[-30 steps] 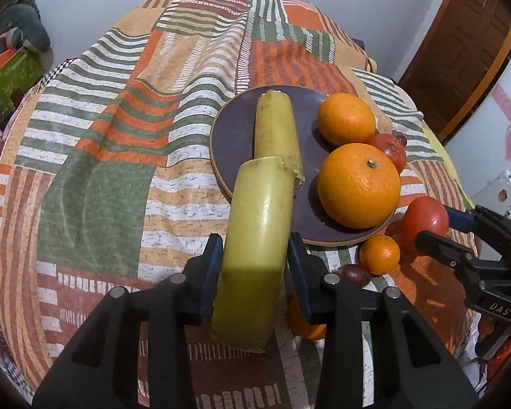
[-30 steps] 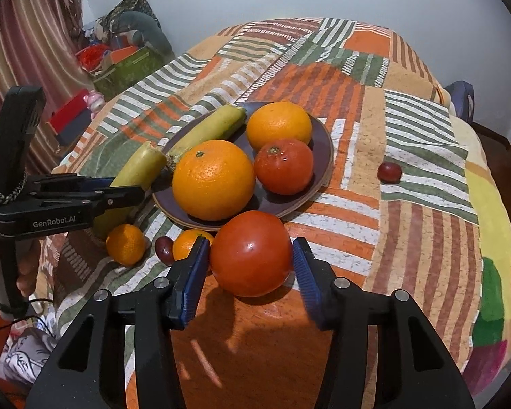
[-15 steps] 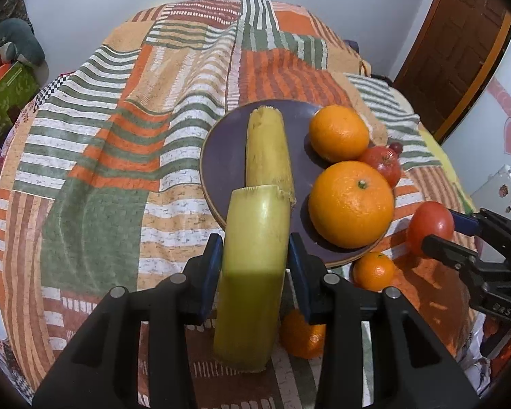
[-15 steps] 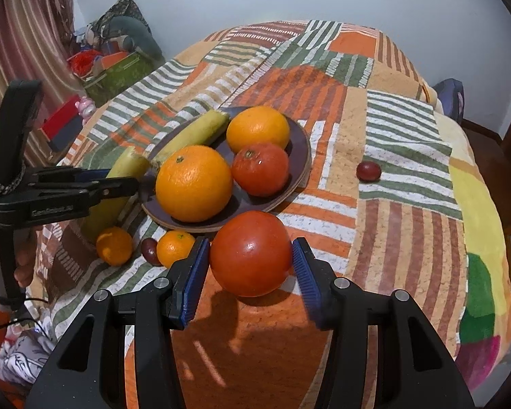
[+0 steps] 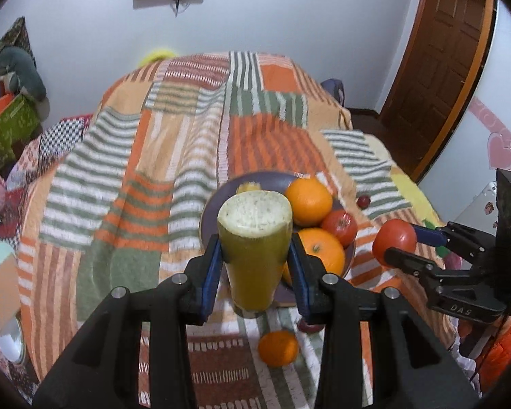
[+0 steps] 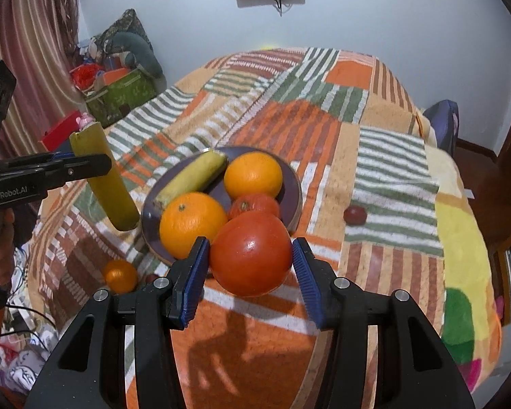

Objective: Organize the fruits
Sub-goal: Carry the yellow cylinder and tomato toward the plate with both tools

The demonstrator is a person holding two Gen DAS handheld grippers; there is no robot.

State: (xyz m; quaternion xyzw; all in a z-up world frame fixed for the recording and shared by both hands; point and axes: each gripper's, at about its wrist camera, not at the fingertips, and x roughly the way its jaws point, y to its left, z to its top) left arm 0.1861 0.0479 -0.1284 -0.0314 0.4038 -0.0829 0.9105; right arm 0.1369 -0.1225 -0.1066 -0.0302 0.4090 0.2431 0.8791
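The left gripper (image 5: 255,255) pinches a cut yellow-green piece of fruit (image 5: 253,248) between its blue pads, jaws pressed on its sides. The piece's long axis is steeply tilted: the pale cut end faces up, the rounded end hangs down, clear of the patchwork bedspread (image 5: 187,143). In the right wrist view the same piece (image 6: 105,184) leans with its top to the left, beside the plate (image 6: 294,184) rim.

The right gripper (image 6: 250,272) holds a large tomato (image 6: 252,252) above the bedspread in front of the plate; the left pad touches it, and contact at the right pad cannot be told.

On the plate lie two oranges (image 6: 192,223), a smaller tomato (image 6: 253,204) and a second yellow-green piece (image 6: 190,179), long axis running from near left to far right.

The left view hides that piece almost wholly. Both views show a small orange fruit (image 5: 277,347) on the bedspread before the plate.
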